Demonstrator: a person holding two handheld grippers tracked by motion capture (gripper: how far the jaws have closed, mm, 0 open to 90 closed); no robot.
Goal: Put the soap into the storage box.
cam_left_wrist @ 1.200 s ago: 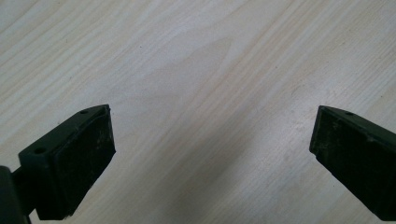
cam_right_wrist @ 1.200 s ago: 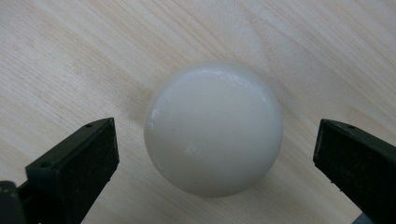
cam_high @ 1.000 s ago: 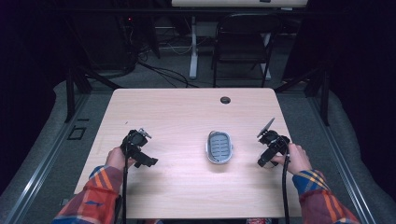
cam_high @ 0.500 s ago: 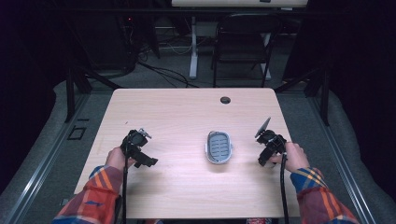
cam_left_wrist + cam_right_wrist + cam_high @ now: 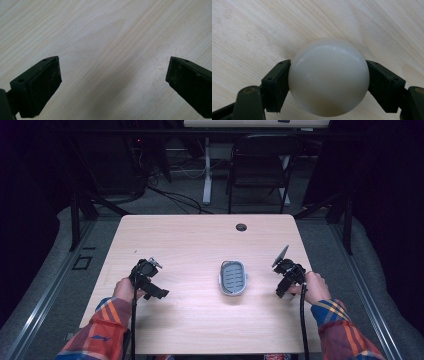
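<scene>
High view: light wood worktop (image 5: 200,245). Left gripper (image 5: 150,282) sits low over the worktop at the person's left hand (image 5: 124,289), plaid sleeve behind it. Right gripper (image 5: 286,285) is held in the right hand (image 5: 312,287), with its grey plate (image 5: 280,255) sticking up at an angle. A grey oval tray (image 5: 233,277) with a slotted inner face lies between the two grippers, nearer the right one, touching neither. Small dark round hole (image 5: 241,227) in the worktop well beyond both grippers. Jaw states too small to read from here. A black chair (image 5: 260,167) stands on the floor beyond the worktop.

Left gripper view: left gripper (image 5: 112,75) jaws wide apart, nothing between them, just bare wood grain below and ahead.

Right gripper view: right gripper (image 5: 328,80) jaws clamped on a white ball (image 5: 329,76), one pad on each side at about its widest point. Ball is smooth and glossy with a soft highlight on top. Worktop (image 5: 287,25) behind it; can't tell whether the ball touches the wood or is lifted clear.
</scene>
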